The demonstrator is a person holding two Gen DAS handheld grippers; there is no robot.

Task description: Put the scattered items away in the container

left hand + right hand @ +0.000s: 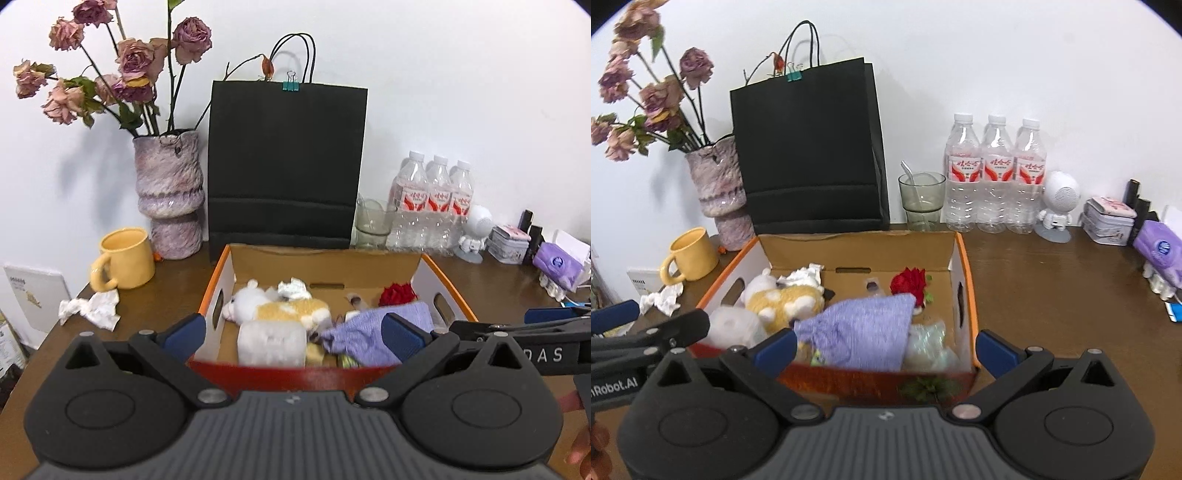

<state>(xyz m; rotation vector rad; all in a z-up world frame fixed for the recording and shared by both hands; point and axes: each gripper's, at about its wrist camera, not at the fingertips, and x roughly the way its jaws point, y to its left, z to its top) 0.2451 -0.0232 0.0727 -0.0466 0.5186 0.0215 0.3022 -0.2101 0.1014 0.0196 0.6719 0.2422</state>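
Note:
An open cardboard box (448, 288) (967, 280) with orange rims sits on the brown table. Inside lie a plush toy (280, 310) (783, 295), a purple knit cloth (369, 332) (864, 328), a red fabric rose (397, 293) (908, 282), a white tissue pack (271, 341) (733, 326) and a crumpled paper (293, 288). Another crumpled tissue (92, 308) (663, 299) lies on the table left of the box. My left gripper (293, 336) is open and empty at the box's near edge. My right gripper (886, 347) is open and empty over the box's near right part.
A yellow mug (123, 264), a vase of dried roses (170, 206), a black paper bag (284, 166), a glass (921, 201), water bottles (995, 177), a small robot figure (1058, 206), a tin (1108, 221) and a purple tissue pack (1161, 251) stand along the wall.

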